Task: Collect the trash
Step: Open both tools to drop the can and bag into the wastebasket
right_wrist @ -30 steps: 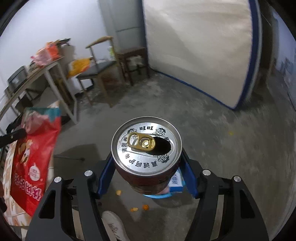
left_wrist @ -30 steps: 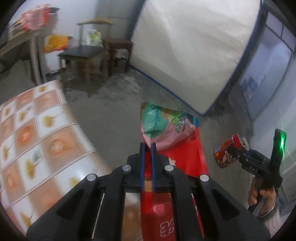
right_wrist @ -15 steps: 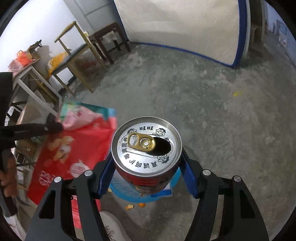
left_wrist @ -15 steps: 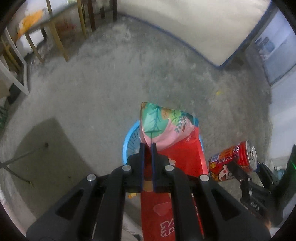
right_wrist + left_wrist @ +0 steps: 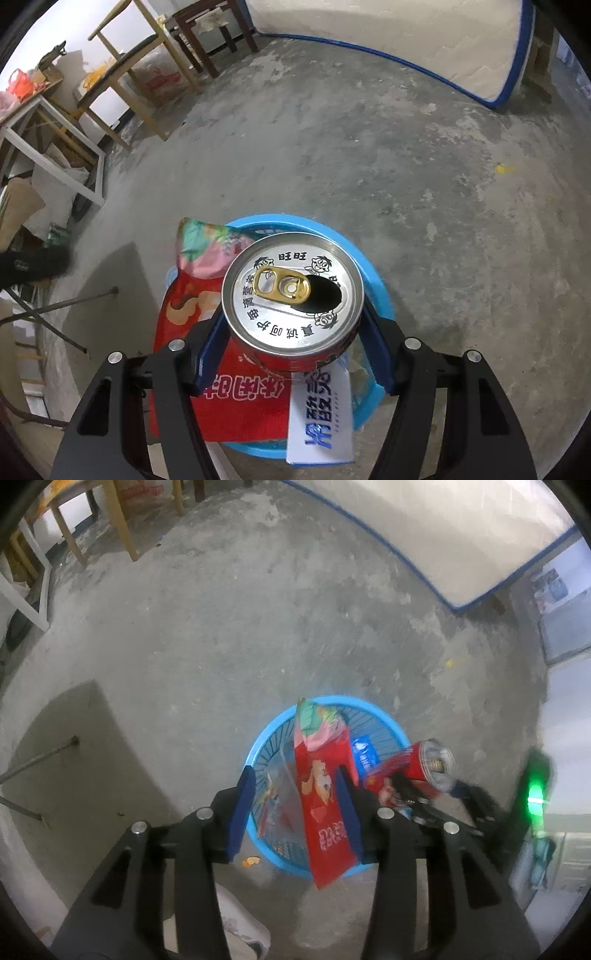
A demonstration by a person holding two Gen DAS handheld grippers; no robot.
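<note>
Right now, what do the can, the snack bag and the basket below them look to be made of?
Can: metal, probably aluminium; bare silver lid, gold pull tab, glossy red printed wall.
Snack bag: thin glossy plastic film; it creases and hangs limp.
Basket: moulded blue plastic; smooth rim, slatted walls.

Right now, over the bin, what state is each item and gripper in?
Left gripper: jaws opening, snack bag between them, no longer pinched.
Red snack bag: hanging over the basket, upper end inside.
Right gripper: shut on the can.
Red can: opened, upright in the grip, above the basket.
Blue basket: on the floor, holding wrappers.
</note>
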